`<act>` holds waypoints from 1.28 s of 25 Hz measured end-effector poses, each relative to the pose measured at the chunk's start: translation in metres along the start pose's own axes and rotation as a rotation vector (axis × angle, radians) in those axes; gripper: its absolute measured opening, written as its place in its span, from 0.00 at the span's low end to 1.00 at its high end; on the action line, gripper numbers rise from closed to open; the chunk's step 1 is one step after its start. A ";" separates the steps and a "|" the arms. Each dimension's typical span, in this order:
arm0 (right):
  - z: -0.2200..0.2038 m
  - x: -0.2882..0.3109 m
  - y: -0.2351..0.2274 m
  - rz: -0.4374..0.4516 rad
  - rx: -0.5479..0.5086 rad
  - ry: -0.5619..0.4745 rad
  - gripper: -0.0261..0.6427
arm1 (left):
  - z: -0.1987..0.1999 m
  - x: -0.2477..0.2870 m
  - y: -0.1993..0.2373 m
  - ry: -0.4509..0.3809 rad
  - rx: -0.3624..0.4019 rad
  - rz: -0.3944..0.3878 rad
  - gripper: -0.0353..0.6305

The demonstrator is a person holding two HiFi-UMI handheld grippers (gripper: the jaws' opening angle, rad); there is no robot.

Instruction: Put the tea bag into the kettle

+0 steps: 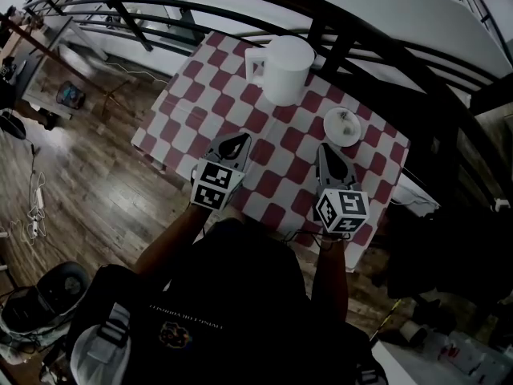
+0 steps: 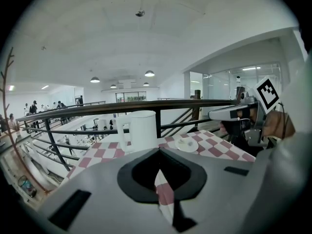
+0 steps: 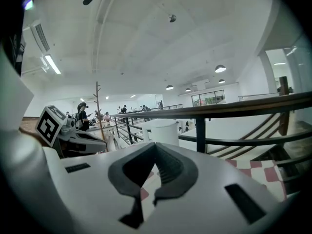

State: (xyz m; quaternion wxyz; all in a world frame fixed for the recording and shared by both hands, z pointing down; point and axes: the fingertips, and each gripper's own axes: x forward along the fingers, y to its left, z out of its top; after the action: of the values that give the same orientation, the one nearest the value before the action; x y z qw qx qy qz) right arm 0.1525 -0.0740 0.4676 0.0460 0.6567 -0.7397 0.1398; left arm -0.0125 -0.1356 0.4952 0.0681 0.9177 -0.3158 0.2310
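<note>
A white kettle point(image 1: 284, 69) with its lid on stands at the far side of the red-and-white checked table point(image 1: 240, 103). To its right lies a small white saucer point(image 1: 343, 127) with a tea bag point(image 1: 347, 119) on it. My left gripper point(image 1: 238, 140) hovers over the table's near edge, shut and empty, pointing toward the kettle point(image 2: 141, 129). My right gripper point(image 1: 328, 151) hangs beside it, shut and empty, just short of the saucer point(image 2: 186, 144). In the right gripper view the kettle point(image 3: 163, 132) shows past the closed jaws.
A dark metal railing point(image 1: 345, 22) curves behind the table's far side. A wooden floor point(image 1: 88, 191) lies to the left. Bags and cables sit on the floor around the person.
</note>
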 end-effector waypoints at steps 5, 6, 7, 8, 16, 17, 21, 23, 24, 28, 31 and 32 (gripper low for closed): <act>0.009 0.026 -0.011 -0.002 -0.012 -0.022 0.06 | 0.017 0.012 0.020 -0.031 0.006 0.022 0.06; 0.011 0.032 -0.013 -0.001 -0.018 -0.026 0.06 | 0.020 0.013 0.025 -0.038 0.005 0.027 0.06; 0.014 0.038 -0.015 0.000 -0.024 -0.032 0.06 | 0.024 0.015 0.030 -0.045 0.003 0.033 0.06; 0.018 0.043 -0.018 0.002 -0.030 -0.038 0.06 | 0.027 0.017 0.035 -0.050 0.003 0.039 0.06; 0.033 0.087 -0.045 0.007 -0.062 -0.043 0.06 | 0.059 0.039 0.074 -0.091 0.008 0.108 0.06; 0.033 0.093 -0.048 0.007 -0.060 -0.041 0.06 | 0.063 0.040 0.079 -0.096 0.007 0.114 0.06; 0.038 0.116 -0.061 0.005 -0.032 -0.040 0.06 | 0.079 0.048 0.093 -0.115 0.010 0.135 0.06; 0.042 0.126 -0.067 0.006 -0.020 -0.037 0.06 | 0.086 0.055 0.100 -0.119 0.012 0.145 0.06; 0.044 0.130 -0.069 0.008 -0.017 -0.035 0.06 | 0.089 0.059 0.103 -0.119 0.012 0.149 0.06; 0.053 0.145 -0.077 0.015 -0.025 -0.037 0.06 | 0.098 0.074 0.113 -0.117 0.017 0.160 0.06; 0.053 0.155 -0.085 0.014 -0.019 -0.037 0.06 | 0.100 0.082 0.119 -0.118 0.012 0.175 0.06; 0.052 0.157 -0.088 0.014 -0.013 -0.036 0.06 | 0.101 0.084 0.121 -0.117 0.010 0.181 0.06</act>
State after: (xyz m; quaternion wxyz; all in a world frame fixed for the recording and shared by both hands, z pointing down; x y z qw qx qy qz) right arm 0.2238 -0.2474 0.4703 0.0359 0.6536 -0.7458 0.1237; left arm 0.0103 -0.3053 0.4429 0.0239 0.8978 -0.3996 0.1837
